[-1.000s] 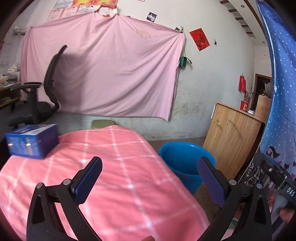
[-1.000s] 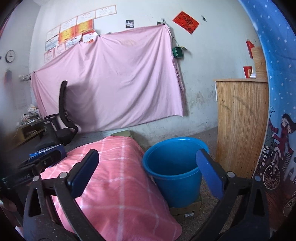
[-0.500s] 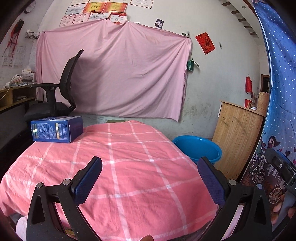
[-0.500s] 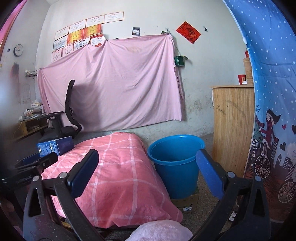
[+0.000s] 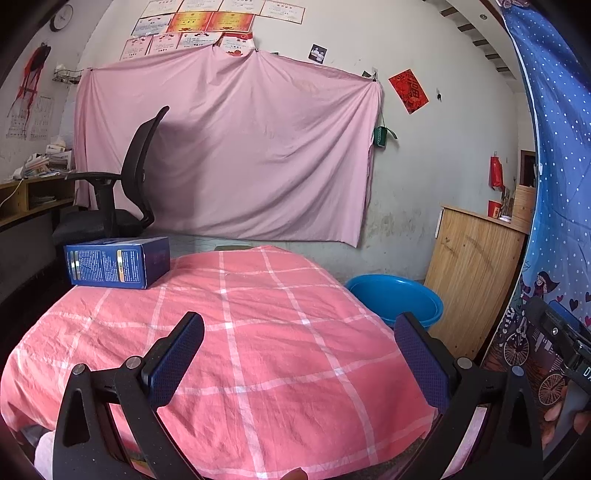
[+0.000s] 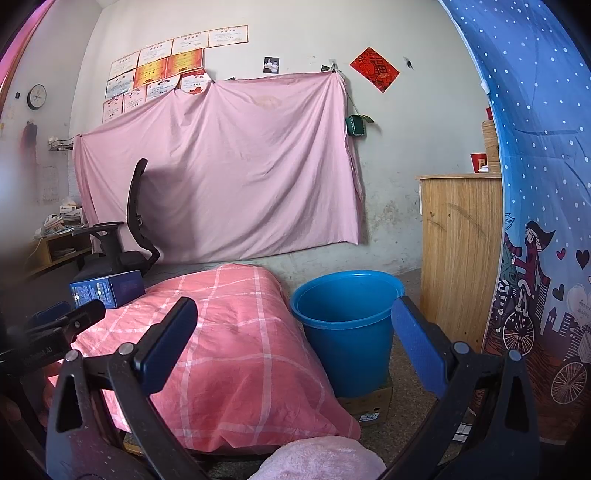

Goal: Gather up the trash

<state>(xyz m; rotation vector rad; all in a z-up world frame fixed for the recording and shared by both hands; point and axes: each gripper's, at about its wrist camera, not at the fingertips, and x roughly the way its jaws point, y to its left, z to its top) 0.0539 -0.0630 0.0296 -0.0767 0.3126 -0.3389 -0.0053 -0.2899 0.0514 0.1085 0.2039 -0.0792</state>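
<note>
A lived-in room of a home was shown, used partly as a study. Framed certificates and a red paper decoration were pinned to a stained plaster wall, where a pink sheet had been hung. A black office chair was placed by a shelf of stacked papers (a wall clock was mounted above). A wooden cabinet and a cartoon-printed curtain were also seen.

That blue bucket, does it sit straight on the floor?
No, the blue bucket stands on a flattened cardboard box beside the pink-covered table.
</note>
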